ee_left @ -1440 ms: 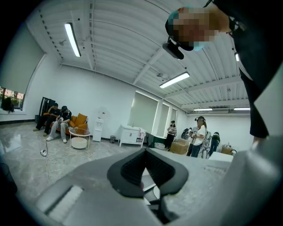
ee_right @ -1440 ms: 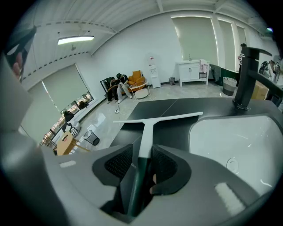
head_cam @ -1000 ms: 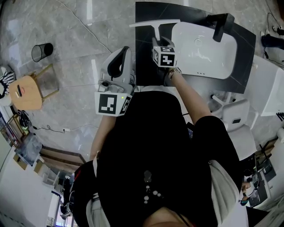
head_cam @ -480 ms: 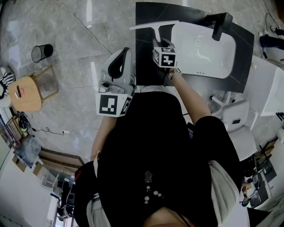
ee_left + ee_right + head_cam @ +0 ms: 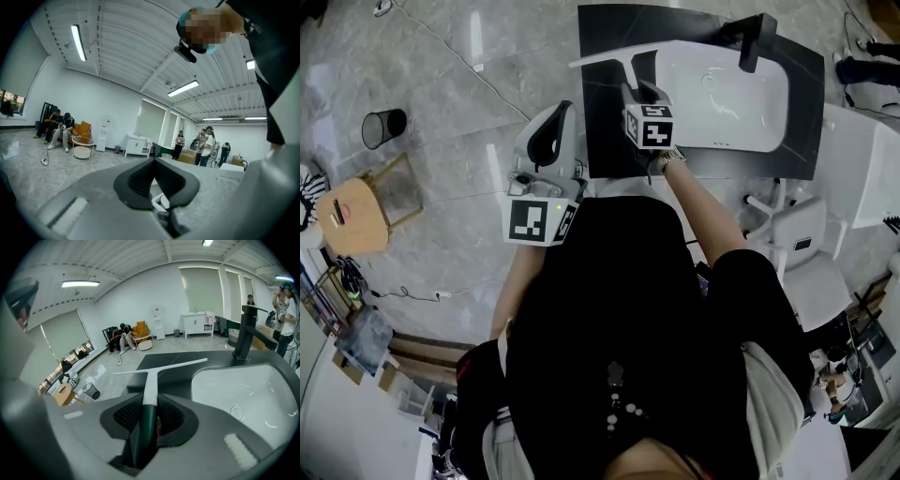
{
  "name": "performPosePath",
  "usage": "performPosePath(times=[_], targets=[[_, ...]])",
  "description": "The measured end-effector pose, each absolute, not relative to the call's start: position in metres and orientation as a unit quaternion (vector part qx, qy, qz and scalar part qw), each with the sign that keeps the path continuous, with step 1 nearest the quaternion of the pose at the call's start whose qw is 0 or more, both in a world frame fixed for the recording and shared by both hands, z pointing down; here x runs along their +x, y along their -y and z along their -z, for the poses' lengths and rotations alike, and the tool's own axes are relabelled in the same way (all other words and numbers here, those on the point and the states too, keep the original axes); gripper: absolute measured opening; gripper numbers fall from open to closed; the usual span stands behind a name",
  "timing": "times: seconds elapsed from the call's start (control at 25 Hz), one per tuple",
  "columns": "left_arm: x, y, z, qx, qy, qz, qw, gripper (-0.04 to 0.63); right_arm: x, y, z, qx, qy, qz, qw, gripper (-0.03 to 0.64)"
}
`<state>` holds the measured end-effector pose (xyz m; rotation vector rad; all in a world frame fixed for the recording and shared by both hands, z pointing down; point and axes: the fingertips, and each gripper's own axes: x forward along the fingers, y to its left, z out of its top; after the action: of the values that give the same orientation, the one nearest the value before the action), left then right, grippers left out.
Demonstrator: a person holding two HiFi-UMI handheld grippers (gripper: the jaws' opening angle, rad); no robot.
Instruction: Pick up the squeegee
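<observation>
The squeegee [image 5: 623,56] has a long white blade and a white neck that runs into a dark green handle [image 5: 146,420]. My right gripper [image 5: 639,94] is shut on that handle and holds the squeegee over the left part of the dark counter [image 5: 605,141], with the blade pointing away from me. In the right gripper view the handle sits between the black pads [image 5: 125,416], and the blade [image 5: 161,367] hangs crosswise above the counter [image 5: 178,380]. My left gripper [image 5: 560,117] stays beside the counter over the floor. Its jaws [image 5: 154,161] meet with nothing between them.
A white sink basin [image 5: 741,94] with a black faucet [image 5: 755,37] fills the counter's right side. A white chair [image 5: 797,244] stands to the right. On the floor at left are a black bin [image 5: 382,124], a wooden stool [image 5: 352,202] and cables.
My right gripper has risen a little with the squeegee in it. The left gripper has stayed where it was.
</observation>
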<state>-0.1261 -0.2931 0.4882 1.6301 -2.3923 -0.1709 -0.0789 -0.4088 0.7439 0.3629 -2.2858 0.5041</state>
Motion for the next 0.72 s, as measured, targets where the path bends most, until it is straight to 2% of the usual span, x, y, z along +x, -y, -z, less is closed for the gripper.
performPosePath(times=[0.72], targets=[[-0.140,0.240,-0.471,0.622,0.772,0.076,0.111,0.000,-0.087,0.369,-0.643,0.215,0.916,-0.183,0.286,0.098]])
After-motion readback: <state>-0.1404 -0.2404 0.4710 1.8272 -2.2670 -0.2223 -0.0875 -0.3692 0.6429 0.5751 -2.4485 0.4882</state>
